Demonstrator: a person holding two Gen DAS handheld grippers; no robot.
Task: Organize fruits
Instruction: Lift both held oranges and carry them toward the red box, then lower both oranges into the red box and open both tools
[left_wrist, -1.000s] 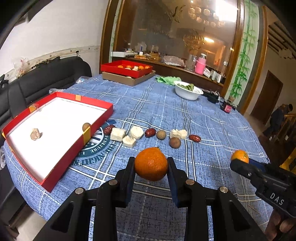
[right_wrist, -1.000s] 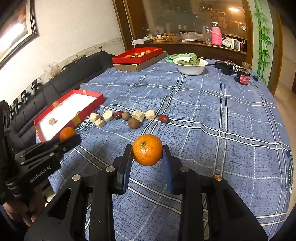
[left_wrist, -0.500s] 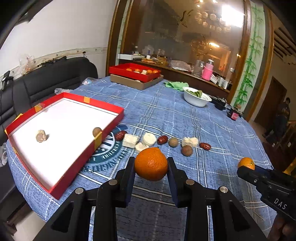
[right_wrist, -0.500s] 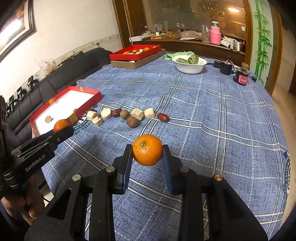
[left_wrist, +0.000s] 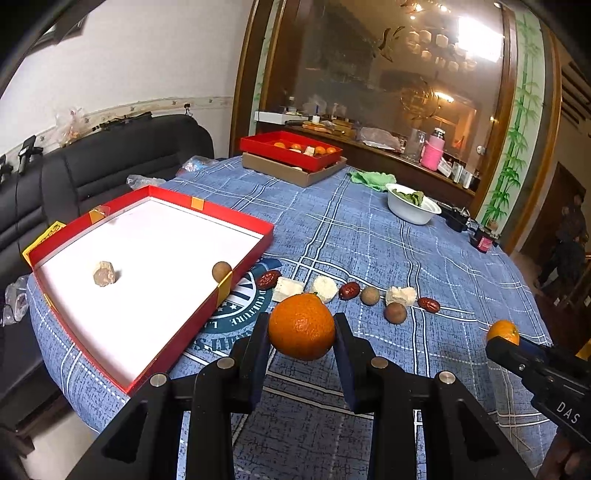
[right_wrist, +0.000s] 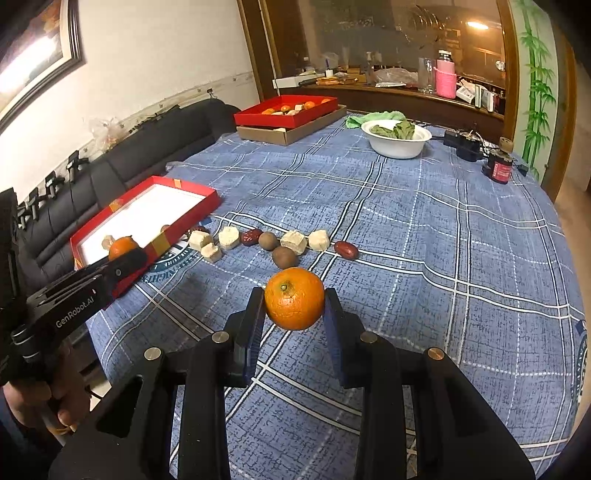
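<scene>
Currently each gripper is clamped on a mandarin: the left gripper pinches the left mandarin across its middle, and the right gripper holds the right mandarin the same way, both lifted clear of the desk.

The step in hand looks like carrying fruit to the red tray, whose white floor carries only 1 longan and 1 pale lump. To do it well, I would take the left mandarin over the near red wall with height to spare, lower it onto bare white floor away from the longan, and part the jaws only once it rests, since a round fruit will roll.

A row of jujubes, longans and pale cubes lies just beside the tray's right wall, so I would pass above it. Room is wide over the blue cloth to the right; the tray's left corner overhangs the desk edge.
</scene>
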